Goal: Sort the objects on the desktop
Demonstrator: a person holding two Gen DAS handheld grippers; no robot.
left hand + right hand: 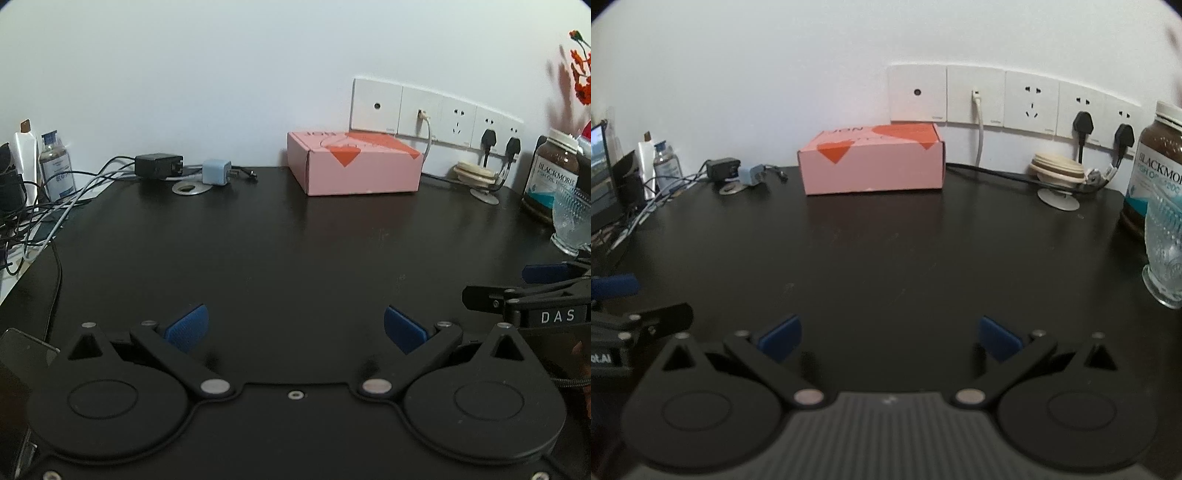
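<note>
Dark desk point(295, 240), pink box point(354, 162) behind.

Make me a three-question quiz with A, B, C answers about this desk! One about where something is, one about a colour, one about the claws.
1. Where is the pink box?
A. at the back by the wall
B. between the claw fingers
C. on top of the brown jar

2. What colour is the small charger cube?
A. red
B. light blue
C. yellow

3. How are the left claw and right claw?
A. both shut on the box
B. one open, one shut
C. both open and empty

Answers: 1 A, it sits against the wall below the sockets; 2 B, its body is pale blue; 3 C, their blue pads stand wide apart over bare desk.
</note>
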